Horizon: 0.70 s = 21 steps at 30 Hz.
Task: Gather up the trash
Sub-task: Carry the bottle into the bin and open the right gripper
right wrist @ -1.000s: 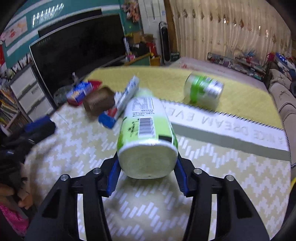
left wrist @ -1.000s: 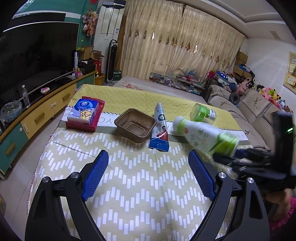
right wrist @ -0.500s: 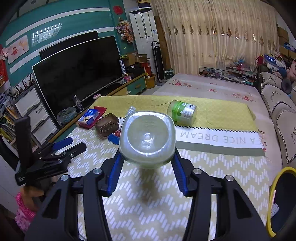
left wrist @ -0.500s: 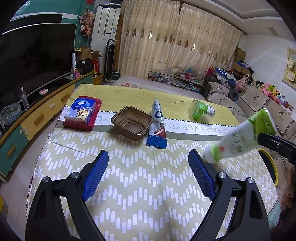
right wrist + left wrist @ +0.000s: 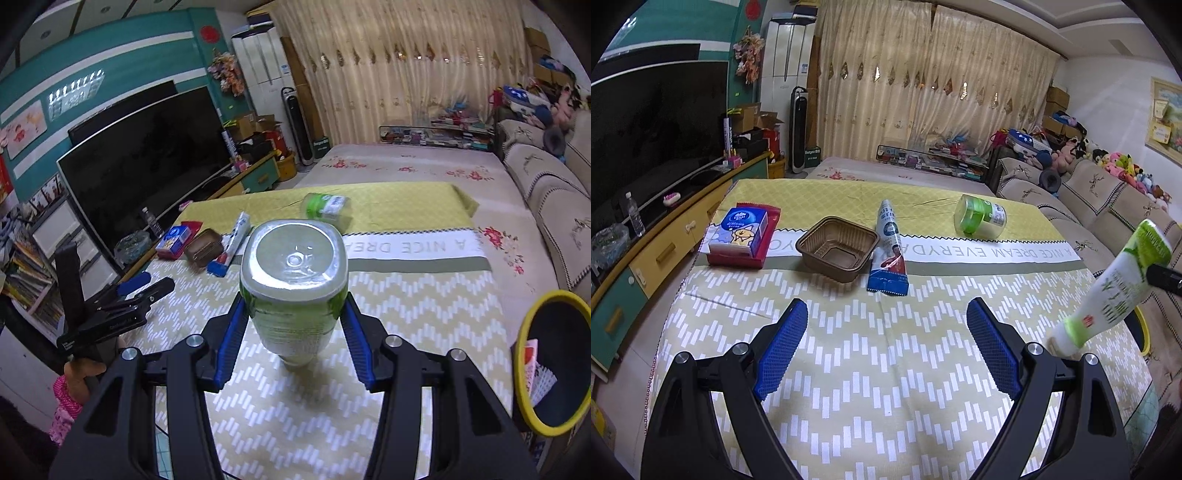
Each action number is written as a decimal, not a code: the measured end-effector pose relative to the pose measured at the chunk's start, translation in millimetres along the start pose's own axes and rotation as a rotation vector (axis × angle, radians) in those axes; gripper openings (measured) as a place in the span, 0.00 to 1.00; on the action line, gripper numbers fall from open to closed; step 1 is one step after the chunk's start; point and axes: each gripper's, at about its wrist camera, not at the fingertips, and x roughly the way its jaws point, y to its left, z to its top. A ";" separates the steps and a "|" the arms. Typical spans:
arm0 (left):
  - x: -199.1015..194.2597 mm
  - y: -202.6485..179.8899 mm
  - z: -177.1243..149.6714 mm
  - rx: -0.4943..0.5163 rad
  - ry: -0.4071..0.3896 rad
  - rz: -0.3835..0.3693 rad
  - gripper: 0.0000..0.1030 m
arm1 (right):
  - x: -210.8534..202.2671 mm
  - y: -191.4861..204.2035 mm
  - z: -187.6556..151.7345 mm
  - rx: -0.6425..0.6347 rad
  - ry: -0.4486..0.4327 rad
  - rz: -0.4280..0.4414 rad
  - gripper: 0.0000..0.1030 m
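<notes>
Green-and-white plastic bottle (image 5: 293, 286) clamped in right gripper (image 5: 293, 332), base toward camera, held above bench (image 5: 406, 295) near yellow-rimmed bin (image 5: 552, 363); left gripper (image 5: 886, 349) wide open, empty, over bench

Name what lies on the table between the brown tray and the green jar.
In the left wrist view, a blue and white tube wrapper lies flat between the brown tray and the green jar, close beside the tray.

Each gripper, the left gripper (image 5: 886, 347) and the right gripper (image 5: 293, 341), has black angular arms, silver screws and ribbed blue pads (image 5: 781, 345); a pink dotted sleeve (image 5: 64, 408) shows.
</notes>
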 end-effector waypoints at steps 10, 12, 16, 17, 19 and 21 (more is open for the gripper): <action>2.8 -9.0 -1.9 0.044 -0.002 0.009 0.84 | -57.9 -47.8 6.7 0.070 -0.110 -0.107 0.47; 4.4 -9.5 -2.1 0.047 0.002 0.012 0.84 | -71.5 -64.3 7.7 0.097 -0.138 -0.171 0.47; 6.6 -10.8 -3.2 0.053 0.008 0.018 0.84 | -94.4 -104.6 4.2 0.172 -0.184 -0.315 0.47; 6.9 -11.1 -3.4 0.055 0.008 0.020 0.84 | -99.1 -117.4 1.8 0.196 -0.190 -0.362 0.47; 7.6 -11.6 -3.7 0.058 0.009 0.021 0.84 | -102.6 -138.6 -3.3 0.233 -0.190 -0.436 0.47; 9.1 -12.3 -4.1 0.063 0.012 0.025 0.84 | -102.6 -163.9 -11.0 0.284 -0.179 -0.500 0.47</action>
